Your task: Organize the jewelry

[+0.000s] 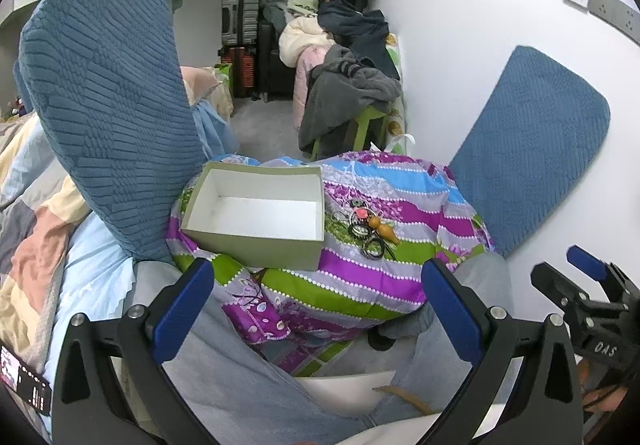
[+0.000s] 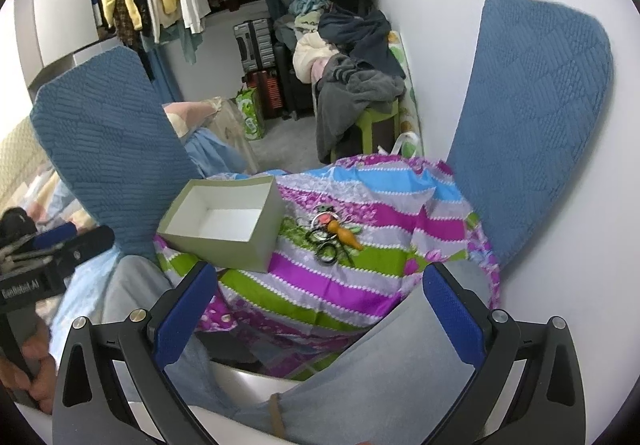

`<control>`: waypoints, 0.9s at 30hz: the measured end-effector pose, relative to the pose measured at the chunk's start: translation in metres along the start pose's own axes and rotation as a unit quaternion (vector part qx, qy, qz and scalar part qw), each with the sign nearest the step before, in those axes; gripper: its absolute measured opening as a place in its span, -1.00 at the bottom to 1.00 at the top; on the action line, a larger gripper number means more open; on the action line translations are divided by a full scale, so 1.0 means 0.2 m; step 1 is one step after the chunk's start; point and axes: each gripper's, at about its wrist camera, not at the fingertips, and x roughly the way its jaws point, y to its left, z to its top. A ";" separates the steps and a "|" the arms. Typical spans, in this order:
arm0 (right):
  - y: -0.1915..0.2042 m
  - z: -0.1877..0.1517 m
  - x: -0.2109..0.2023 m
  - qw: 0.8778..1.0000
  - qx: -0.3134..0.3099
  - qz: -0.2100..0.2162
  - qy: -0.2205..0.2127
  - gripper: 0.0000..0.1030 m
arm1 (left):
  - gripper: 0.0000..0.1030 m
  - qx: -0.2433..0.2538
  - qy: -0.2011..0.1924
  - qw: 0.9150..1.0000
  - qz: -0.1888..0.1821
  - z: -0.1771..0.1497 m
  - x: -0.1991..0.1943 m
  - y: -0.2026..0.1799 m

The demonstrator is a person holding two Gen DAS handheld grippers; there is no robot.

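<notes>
An open grey-green box [image 1: 256,213] [image 2: 224,223] with a white, empty inside sits on a striped floral cloth [image 1: 360,277] [image 2: 340,285]. Just right of it lies a small heap of jewelry [image 1: 370,231] [image 2: 332,239]: dark rings, a pink piece and an orange gourd-shaped pendant [image 1: 385,229] [image 2: 347,237]. My left gripper [image 1: 318,309] is open and held back, short of the box, nothing between its blue pads. My right gripper [image 2: 320,309] is open too, near side of the heap. In the left wrist view the right gripper [image 1: 588,277] shows at the far right edge.
Two blue quilted cushions [image 1: 104,117] [image 1: 532,149] stand left and right of the cloth. The person's grey trouser legs [image 2: 384,373] lie under both grippers. A white wall [image 1: 480,25] closes the right side. Behind are piled clothes [image 1: 348,93], suitcases [image 1: 240,41] and hanging garments.
</notes>
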 end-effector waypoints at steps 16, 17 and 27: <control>0.05 -0.03 0.12 0.999 -0.009 0.042 0.000 0.99 | 0.99 0.027 -0.017 0.999 0.029 -0.02 0.04 -0.02; 0.03 -0.04 0.12 0.999 -0.006 0.043 0.000 0.99 | 0.99 0.027 -0.015 0.999 0.028 -0.02 0.05 -0.02; 0.02 -0.07 0.13 0.999 -0.010 0.027 -0.024 0.99 | 0.99 0.018 -0.011 1.000 0.008 -0.07 0.12 -0.04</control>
